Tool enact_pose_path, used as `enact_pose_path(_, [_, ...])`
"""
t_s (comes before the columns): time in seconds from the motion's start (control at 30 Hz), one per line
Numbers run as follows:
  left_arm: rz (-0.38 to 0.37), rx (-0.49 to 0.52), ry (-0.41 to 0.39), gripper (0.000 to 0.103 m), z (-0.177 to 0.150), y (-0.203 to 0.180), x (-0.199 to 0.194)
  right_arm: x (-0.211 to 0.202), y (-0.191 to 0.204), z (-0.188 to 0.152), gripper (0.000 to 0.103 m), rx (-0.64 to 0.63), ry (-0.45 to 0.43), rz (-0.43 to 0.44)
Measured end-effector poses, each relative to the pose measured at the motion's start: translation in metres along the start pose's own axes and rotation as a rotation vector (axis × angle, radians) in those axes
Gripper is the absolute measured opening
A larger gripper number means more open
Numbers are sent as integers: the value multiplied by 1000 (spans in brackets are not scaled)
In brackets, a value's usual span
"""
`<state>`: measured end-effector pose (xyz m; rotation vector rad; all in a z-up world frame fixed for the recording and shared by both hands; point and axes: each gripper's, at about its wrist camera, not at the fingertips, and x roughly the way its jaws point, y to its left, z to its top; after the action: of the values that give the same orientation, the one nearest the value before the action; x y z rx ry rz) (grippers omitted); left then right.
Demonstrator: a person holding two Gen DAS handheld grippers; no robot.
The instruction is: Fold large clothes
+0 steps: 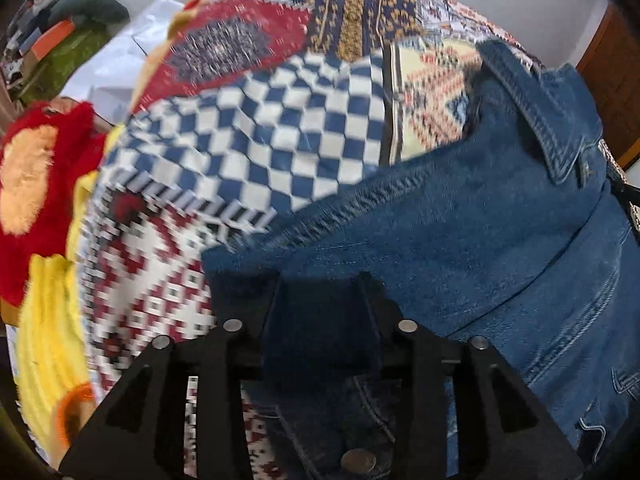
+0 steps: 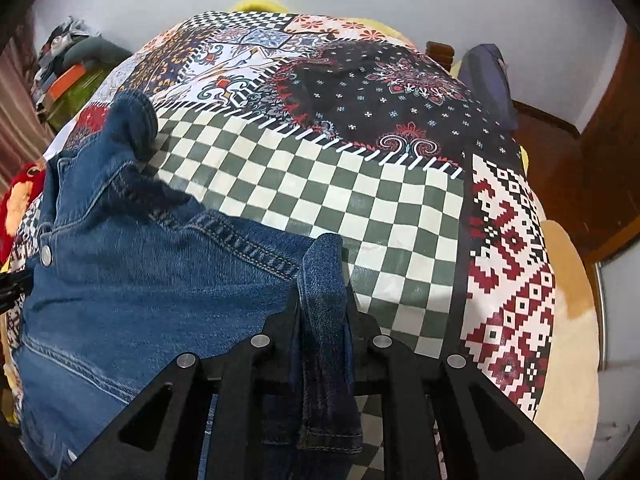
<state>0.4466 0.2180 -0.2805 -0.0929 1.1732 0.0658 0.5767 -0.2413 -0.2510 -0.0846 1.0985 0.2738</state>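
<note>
A blue denim jacket (image 1: 480,248) lies on a patchwork bedspread (image 1: 256,148); its collar shows at the upper right of the left wrist view. My left gripper (image 1: 320,312) is shut on a fold of the denim at the jacket's left edge. In the right wrist view the jacket (image 2: 140,264) fills the lower left. My right gripper (image 2: 324,300) is shut on a narrow band of denim that hangs down between its fingers. A sleeve end (image 2: 136,120) sticks up at the far left.
The bedspread (image 2: 360,208) covers the bed in checkered and patterned patches. A red and yellow plush toy (image 1: 36,208) lies at the bed's left. Clutter (image 2: 68,68) is piled at the far left. A wooden door (image 2: 600,160) stands at the right.
</note>
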Motion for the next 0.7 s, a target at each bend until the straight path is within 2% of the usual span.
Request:
enact_pose_path(0.13, [15,-3,-4,38,-4,-3,8,-3,-2,-2,17,-21,45,-9])
enact_pose_path(0.17, [25,7,-3,38,-5,-5,9,-6,-4,-3,20,-19,57,-15])
enact_pose_path(0.23, [42,16,3,39,-5,-7,8,-13,-7,-6,36,-9,72,-43])
enact_pose_path(0.3, [53,13,16,42,-6,-9,7,-25,-11,-12,71,-8,67,-119])
enact_pose_path(0.37, [72,12,30,45,-8,-10,3,-39,-15,-20,73,-6,49,-131])
enact_pose_path(0.47, [82,19,30,46,-13,-13,-12,-65,-25,-31,73,52,63,-87])
enact_pose_path(0.53, [85,14,17,51,-17,-15,-29,-88,-29,-38,73,84,47,-35])
enact_pose_path(0.7, [79,5,-76,76,-30,-20,-86,-158,-29,-58,73,117,-30,69])
